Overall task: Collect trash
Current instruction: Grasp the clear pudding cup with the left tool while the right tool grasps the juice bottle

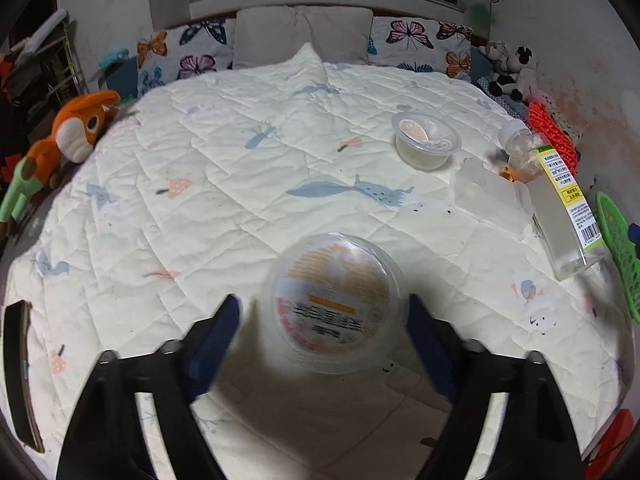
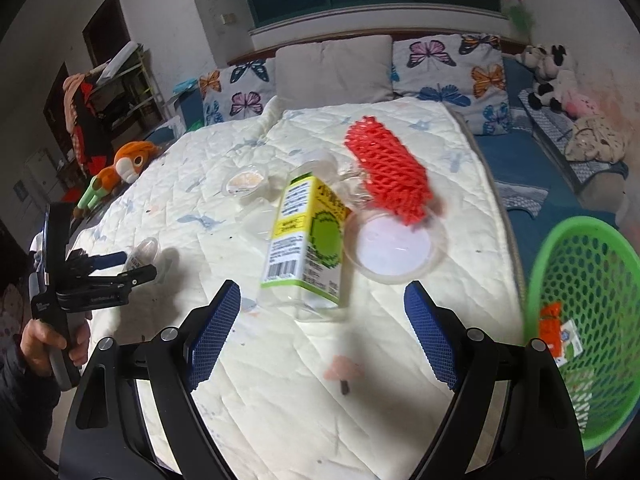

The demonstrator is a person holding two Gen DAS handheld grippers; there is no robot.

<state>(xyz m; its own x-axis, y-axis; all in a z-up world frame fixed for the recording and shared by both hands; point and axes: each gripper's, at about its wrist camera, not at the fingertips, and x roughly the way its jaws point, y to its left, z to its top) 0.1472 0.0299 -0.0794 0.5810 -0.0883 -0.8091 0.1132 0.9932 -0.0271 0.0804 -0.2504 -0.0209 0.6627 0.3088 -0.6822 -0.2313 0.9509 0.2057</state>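
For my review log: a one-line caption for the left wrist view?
Left tongs straddle a sealed plastic cup on the quilted bedspread.

A white quilted bedspread [image 1: 224, 184] printed with pale blue whales is spread across the bed. Butterfly-patterned pillows [image 2: 448, 68] and a plain grey cushion [image 2: 334, 68] are propped at its head. An orange plush toy [image 1: 76, 132] is seen at one edge, black-and-white plush toys [image 2: 546, 72] at the far corner.

1. The print on the sealed cup [image 1: 334, 300] was too blurred to read.
2. The green basket [image 2: 580, 280] was cut off at the right edge.
3. The bottle [image 2: 308, 236] label text was too small to read.
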